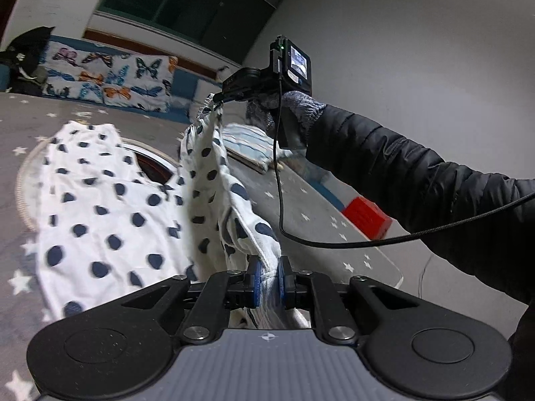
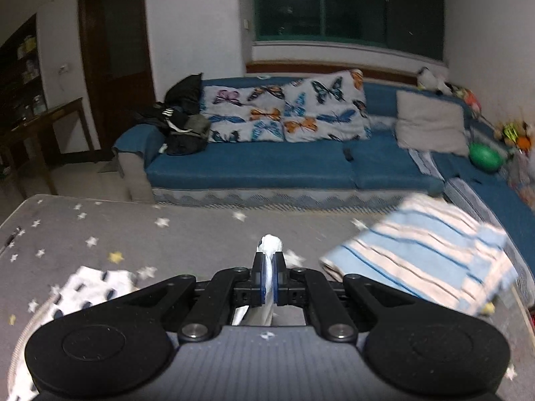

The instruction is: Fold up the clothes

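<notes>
My left gripper [image 1: 270, 279] has its blue pads [image 1: 255, 280] pinched nearly together on a bunched edge of the polka-dot garment [image 1: 110, 214], white cloth with navy spots. From that pinch the fabric climbs toward one o'clock in the left wrist view, stretched as a taut ridge up to my right gripper [image 1: 217, 98], whose tips clamp the far corner, high above the table. In the right wrist view the right gripper [image 2: 268, 279] is likewise almost fully closed, with a white nub of cloth poking out past the pads at twelve o'clock.

The rest of the garment lies spread on the grey star-print tabletop [image 1: 20, 127] at nine to ten o'clock of my left pinch, partly draped over a round tray [image 1: 157, 163]. A folded striped towel [image 2: 424, 260] sits at two o'clock of the right gripper, well apart from the garment.

I judge this as mid-fold: one edge is lifted between both grips. Next I would carry that edge across toward the spread half, keeping both ends level and tension even, then lower and release together.
</notes>
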A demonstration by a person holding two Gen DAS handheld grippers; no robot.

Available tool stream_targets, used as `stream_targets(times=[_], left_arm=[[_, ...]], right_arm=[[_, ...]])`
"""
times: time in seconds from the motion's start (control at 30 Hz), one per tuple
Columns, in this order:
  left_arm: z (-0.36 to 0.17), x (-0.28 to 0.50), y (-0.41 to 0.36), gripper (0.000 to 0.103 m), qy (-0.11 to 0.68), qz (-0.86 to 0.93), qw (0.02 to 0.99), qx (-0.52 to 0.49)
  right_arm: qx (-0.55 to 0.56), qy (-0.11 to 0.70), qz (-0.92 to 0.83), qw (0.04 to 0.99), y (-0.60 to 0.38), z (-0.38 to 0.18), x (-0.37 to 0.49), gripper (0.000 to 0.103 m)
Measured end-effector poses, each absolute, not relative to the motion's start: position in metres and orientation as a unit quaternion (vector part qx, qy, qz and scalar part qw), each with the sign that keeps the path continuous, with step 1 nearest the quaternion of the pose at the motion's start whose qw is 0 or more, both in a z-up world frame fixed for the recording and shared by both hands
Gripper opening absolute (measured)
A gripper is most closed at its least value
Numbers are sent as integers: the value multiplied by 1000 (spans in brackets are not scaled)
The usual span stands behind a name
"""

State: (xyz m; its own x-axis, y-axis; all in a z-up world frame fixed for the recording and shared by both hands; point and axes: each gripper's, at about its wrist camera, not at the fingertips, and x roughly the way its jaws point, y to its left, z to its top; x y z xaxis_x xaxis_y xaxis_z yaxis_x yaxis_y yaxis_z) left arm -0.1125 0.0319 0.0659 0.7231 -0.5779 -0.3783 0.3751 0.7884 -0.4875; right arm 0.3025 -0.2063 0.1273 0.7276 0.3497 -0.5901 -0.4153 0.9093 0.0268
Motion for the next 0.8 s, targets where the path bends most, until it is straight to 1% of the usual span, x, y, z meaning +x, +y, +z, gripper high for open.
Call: stream_targets(times=[0.33,0.6,0.8], left_arm=[[55,-147,80,11,247,-214,914,-242],[42,-168,100,11,250,-179,911,-275],[34,-172,105,11,260,-161,907,-288]], right_arm=[[-111,305,241,915,-71,118,289,3],[-156,316,276,894,25,85,273,3],[-159,327,305,880,66,62,259,3]])
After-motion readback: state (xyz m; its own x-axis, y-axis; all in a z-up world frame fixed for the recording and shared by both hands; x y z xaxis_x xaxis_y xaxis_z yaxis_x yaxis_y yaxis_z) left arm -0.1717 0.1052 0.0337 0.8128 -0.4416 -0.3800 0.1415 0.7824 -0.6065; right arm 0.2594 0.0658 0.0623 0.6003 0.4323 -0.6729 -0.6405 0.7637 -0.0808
